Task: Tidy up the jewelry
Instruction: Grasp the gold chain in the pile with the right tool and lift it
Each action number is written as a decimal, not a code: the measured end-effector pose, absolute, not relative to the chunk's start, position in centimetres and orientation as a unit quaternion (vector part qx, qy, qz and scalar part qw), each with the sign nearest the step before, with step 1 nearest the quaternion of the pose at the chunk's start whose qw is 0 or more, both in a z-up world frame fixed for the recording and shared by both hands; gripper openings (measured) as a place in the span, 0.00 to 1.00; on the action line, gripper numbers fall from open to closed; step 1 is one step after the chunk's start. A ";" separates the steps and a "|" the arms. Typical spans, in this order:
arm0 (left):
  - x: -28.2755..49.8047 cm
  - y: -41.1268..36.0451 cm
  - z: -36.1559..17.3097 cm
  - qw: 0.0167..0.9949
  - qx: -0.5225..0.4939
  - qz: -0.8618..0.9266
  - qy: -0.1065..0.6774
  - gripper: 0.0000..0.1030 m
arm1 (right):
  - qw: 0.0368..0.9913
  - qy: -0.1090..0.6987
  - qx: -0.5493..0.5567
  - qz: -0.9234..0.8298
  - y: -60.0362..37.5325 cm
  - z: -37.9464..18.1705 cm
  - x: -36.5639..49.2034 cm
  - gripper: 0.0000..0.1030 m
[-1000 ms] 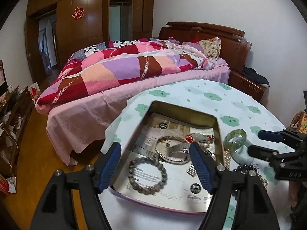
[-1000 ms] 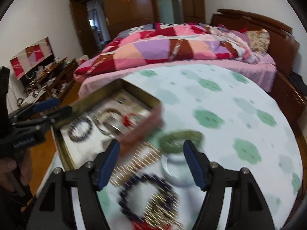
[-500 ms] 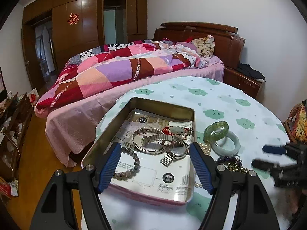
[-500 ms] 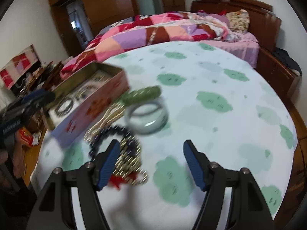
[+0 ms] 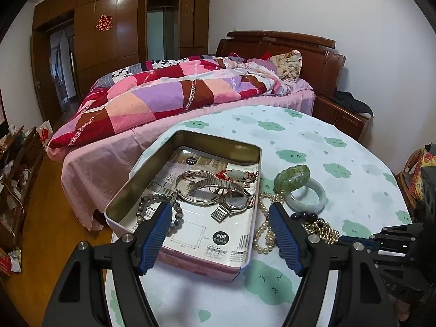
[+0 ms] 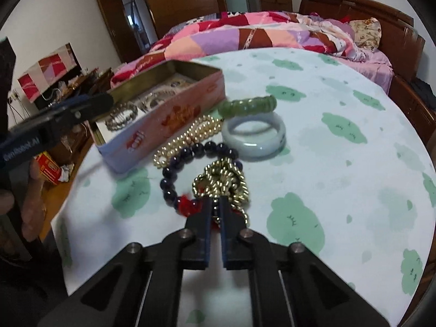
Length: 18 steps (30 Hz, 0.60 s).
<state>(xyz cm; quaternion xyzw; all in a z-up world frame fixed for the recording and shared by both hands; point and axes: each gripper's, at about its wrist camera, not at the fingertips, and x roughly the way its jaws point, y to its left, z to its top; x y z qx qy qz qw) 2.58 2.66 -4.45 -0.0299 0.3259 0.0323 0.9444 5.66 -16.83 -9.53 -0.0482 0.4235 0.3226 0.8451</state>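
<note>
Tin [image 5: 190, 141]: we're seeing watch [image 5: 231, 200] and grey beads inside already.
Worktop: bangles, pearls [image 6: 190, 133] waiting outside.
Right gripper [image 6: 215, 204]: we're pinching gold chain [image 6: 226, 179].
Left gripper [image 5: 222, 234]: hanging wide, empty.

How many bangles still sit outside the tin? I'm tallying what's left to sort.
2: the green segmented bangle leans on the pale jade bangle, right of the tin. More may hide beneath the beads.

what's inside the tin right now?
Inside the tin: grey bead bracelet, metal watch, silver bangle, red charm on printed paper. Left gripper fingers cover part.
</note>
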 end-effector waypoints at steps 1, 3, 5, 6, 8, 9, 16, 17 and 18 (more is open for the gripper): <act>2.5 2.7 -4.4 0.944 -0.032 0.032 0.326 0.71 | 0.847 0.421 -0.044 0.322 -17.0 -9.3 5.6 0.08; 2.3 2.6 -4.3 0.945 -0.034 0.030 0.324 0.71 | 0.854 0.412 -0.035 0.316 -17.6 -8.7 5.5 0.08; 2.2 2.4 -4.3 0.946 -0.033 0.027 0.323 0.71 | 0.862 0.404 -0.025 0.304 -18.5 -8.2 5.6 0.08; 2.1 2.4 -4.2 0.946 -0.032 0.025 0.322 0.71 | 0.865 0.402 -0.020 0.300 -18.9 -7.9 5.7 0.08; 2.0 2.0 -4.1 0.947 -0.026 0.022 0.319 0.71 | 0.874 0.396 -0.012 0.283 -19.9 -7.5 5.9 0.08; 1.9 1.9 -4.0 0.947 -0.023 0.020 0.319 0.71 | 0.877 0.393 -0.008 0.277 -20.3 -7.3 6.1 0.08; 1.6 0.4 -3.9 0.949 0.003 0.006 0.315 0.71 | 0.900 0.381 0.010 0.214 -23.9 -6.1 7.5 0.07; 1.6 0.2 -3.9 0.949 0.005 0.003 0.315 0.71 | 0.902 0.381 0.015 0.203 -24.5 -6.0 7.8 0.07; 1.5 0.0 -4.0 0.949 0.007 0.001 0.315 0.71 | 0.904 0.382 0.019 0.190 -25.3 -5.9 8.0 0.07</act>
